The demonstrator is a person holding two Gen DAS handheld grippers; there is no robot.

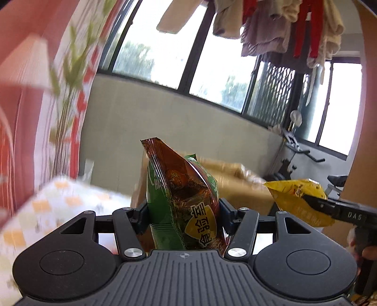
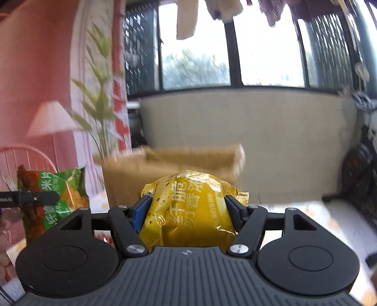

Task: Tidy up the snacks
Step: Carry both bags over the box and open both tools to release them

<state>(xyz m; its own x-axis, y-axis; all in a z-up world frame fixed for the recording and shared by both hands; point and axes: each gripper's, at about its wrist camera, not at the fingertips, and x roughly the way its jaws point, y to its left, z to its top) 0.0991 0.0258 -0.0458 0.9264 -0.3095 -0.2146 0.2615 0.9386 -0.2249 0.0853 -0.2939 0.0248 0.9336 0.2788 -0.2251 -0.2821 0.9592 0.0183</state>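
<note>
Standing upright in the left claw [image 1: 183,209], green snack bag [image 1: 179,200]; right claw [image 2: 188,209] clamps yellow bag [image 2: 188,211] sideways

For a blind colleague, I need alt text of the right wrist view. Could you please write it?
The right gripper is shut on a puffy yellow snack bag, held up in front of a blurred cardboard box. At the left edge, the left gripper holds a green and brown snack bag. Behind are large windows, hanging laundry and a plant.
</note>
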